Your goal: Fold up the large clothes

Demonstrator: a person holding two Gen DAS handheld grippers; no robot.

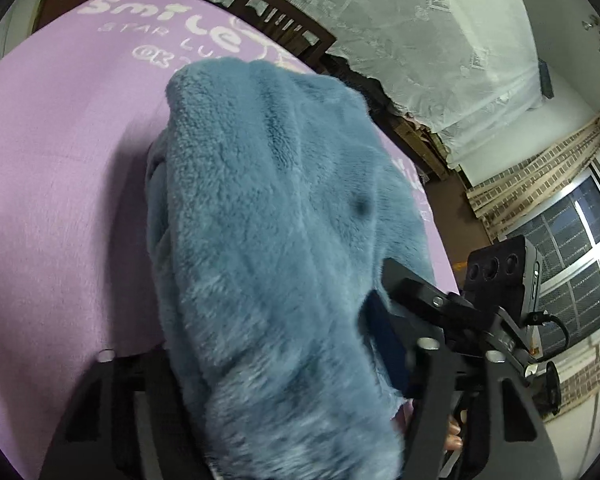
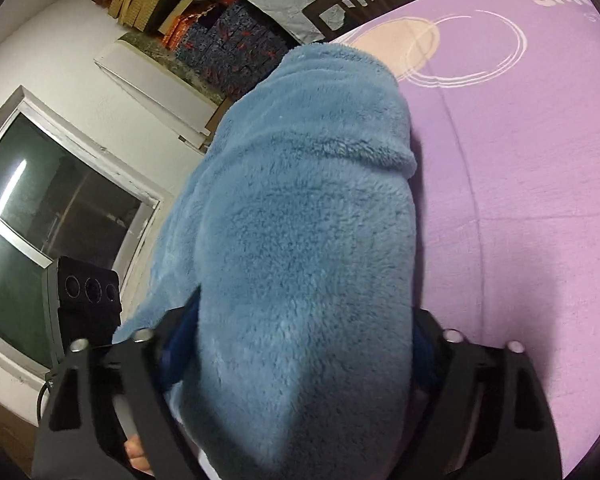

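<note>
A fluffy blue fleece garment (image 1: 276,216) hangs bunched over a purple bed sheet (image 1: 60,184). My left gripper (image 1: 276,364) is shut on the garment, whose pile covers the fingers. In the right wrist view the same garment (image 2: 308,240) drapes from my right gripper (image 2: 300,344), which is shut on it; blue finger pads (image 2: 180,344) show at the fleece's left edge. Both grippers hold the garment lifted above the sheet (image 2: 520,160). The other gripper's camera block shows in each view (image 1: 504,268) (image 2: 86,292).
The sheet has white "Smile" lettering (image 1: 160,20) and a circle print (image 2: 464,52). A dark wooden chair (image 1: 284,28) stands behind the bed. A lace curtain (image 1: 420,48), barred window (image 1: 580,248), stacked boxes (image 2: 220,40) and a window (image 2: 52,208) surround it.
</note>
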